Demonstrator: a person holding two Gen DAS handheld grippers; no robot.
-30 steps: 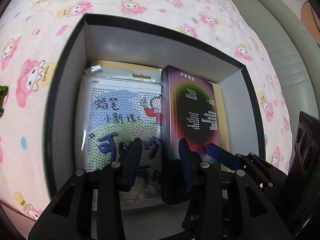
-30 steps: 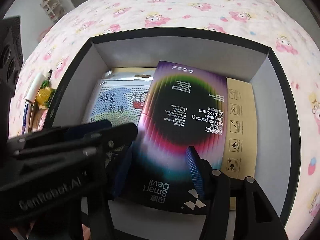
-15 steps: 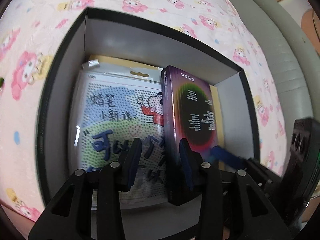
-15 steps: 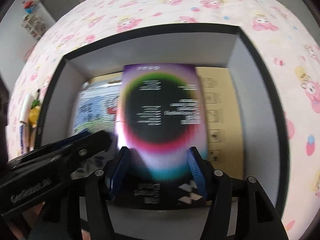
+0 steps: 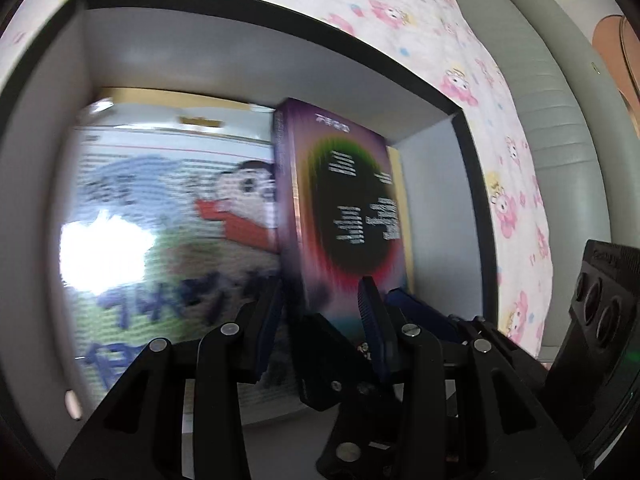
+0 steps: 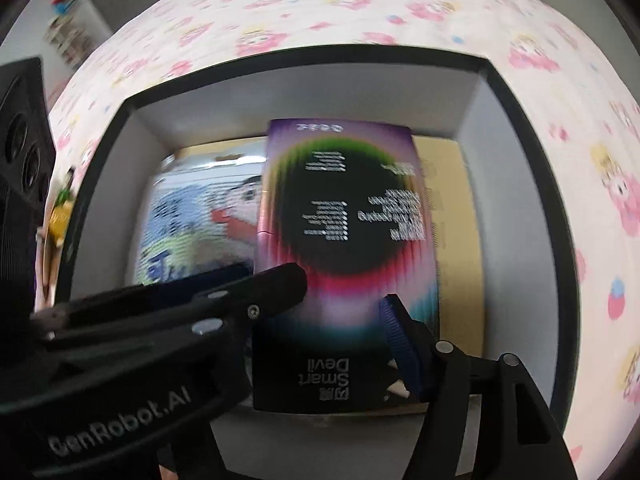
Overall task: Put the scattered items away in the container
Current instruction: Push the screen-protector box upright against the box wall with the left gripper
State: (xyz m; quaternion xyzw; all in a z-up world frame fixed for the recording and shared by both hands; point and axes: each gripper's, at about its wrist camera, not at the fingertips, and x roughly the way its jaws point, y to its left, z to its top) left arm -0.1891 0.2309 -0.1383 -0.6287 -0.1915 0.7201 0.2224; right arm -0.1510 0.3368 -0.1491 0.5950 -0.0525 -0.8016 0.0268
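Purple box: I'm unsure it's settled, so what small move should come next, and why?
Probably lower the purple box flat and open the right tool. It sits tilted inside the container, over the cartoon pack; the left tool stands open beside it.

A purple box (image 6: pixel 344 248) with a dark rainbow-ringed oval lies inside the black-rimmed, grey-walled container (image 6: pixel 304 92), overlapping a cartoon packet (image 6: pixel 192 220) at left and a tan card (image 6: pixel 452 208) at right.
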